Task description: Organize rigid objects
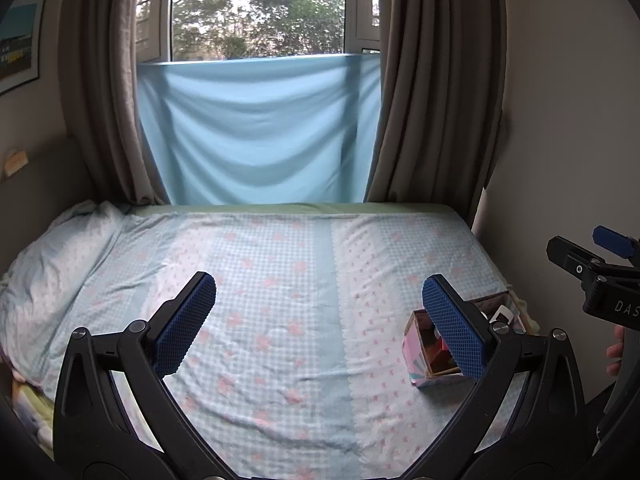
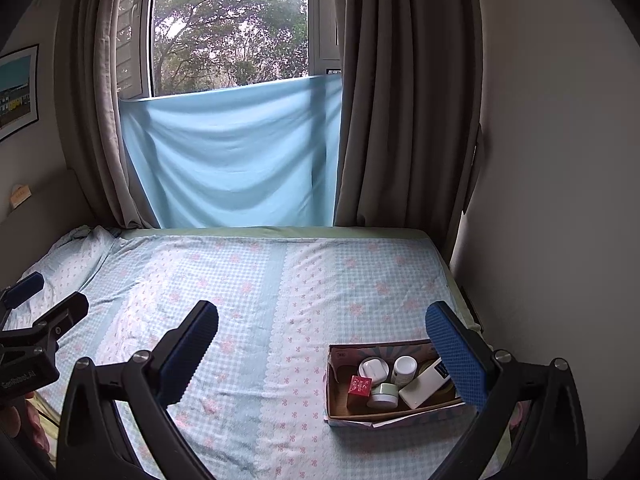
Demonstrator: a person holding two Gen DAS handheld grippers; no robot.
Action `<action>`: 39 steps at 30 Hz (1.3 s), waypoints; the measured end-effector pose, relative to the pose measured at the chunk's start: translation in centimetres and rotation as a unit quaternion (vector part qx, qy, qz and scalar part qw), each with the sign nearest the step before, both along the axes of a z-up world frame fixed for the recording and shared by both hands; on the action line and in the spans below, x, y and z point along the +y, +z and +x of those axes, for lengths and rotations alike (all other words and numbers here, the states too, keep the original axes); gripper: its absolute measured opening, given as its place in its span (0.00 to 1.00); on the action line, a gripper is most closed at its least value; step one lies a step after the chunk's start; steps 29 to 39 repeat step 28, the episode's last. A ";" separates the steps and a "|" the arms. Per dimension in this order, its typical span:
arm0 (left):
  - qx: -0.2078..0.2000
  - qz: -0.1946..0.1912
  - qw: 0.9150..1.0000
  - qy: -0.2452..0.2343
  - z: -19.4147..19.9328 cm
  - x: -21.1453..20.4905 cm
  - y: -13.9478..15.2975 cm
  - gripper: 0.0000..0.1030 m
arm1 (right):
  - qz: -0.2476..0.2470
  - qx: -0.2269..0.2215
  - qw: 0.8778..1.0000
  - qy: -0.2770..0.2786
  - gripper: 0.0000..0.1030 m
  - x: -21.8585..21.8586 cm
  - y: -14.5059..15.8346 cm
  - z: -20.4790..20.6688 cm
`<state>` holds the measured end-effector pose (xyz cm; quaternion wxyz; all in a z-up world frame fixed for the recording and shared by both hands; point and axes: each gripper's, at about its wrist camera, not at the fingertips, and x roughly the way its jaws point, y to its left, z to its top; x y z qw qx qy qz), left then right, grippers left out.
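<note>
Hovering wide open and empty, the left claw (image 1: 320, 324) and right claw (image 2: 322, 354) suggest tidying looks finished: small items fill the cardboard box (image 2: 344, 414) on the bed (image 2: 280, 280).

A bed (image 2: 248, 320) dressed in pale blue gingham with pink blossoms and white bands of small pink bows; its pillow (image 1: 52, 268) at 9 o'clock repeats the white bow print. Grey-brown curtains (image 2: 404, 100) flank a sky-blue cloth (image 2: 236, 156) at 12 o'clock. At 4 o'clock, a pastel pink-and-blue patterned box (image 2: 360, 420), brown inside, holds a red carton (image 2: 359, 388), a white round case (image 2: 374, 368), a white-capped jar (image 2: 405, 369), a pale green-lidded pot (image 2: 385, 394) and a white bottle (image 2: 422, 388). Black left tool (image 1: 320, 320) and right tool (image 2: 322, 350) carry blue textured pads (image 2: 456, 360).
</note>
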<state>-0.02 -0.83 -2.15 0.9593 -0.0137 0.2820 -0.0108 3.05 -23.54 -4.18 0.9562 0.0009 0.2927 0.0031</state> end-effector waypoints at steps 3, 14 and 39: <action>-0.002 0.003 1.000 0.002 0.2 -0.1 -0.1 1.00 | 0.000 0.000 1.000 -0.001 1.00 0.0 0.0 0.1; -0.042 0.022 0.999 -0.004 -0.2 -1.1 0.5 1.00 | 0.000 -0.002 1.000 -0.004 1.00 0.0 0.0 0.3; -0.038 -0.003 0.999 -0.011 1.4 0.0 -0.1 1.00 | -0.005 0.001 1.000 -0.004 1.00 0.7 -0.5 2.7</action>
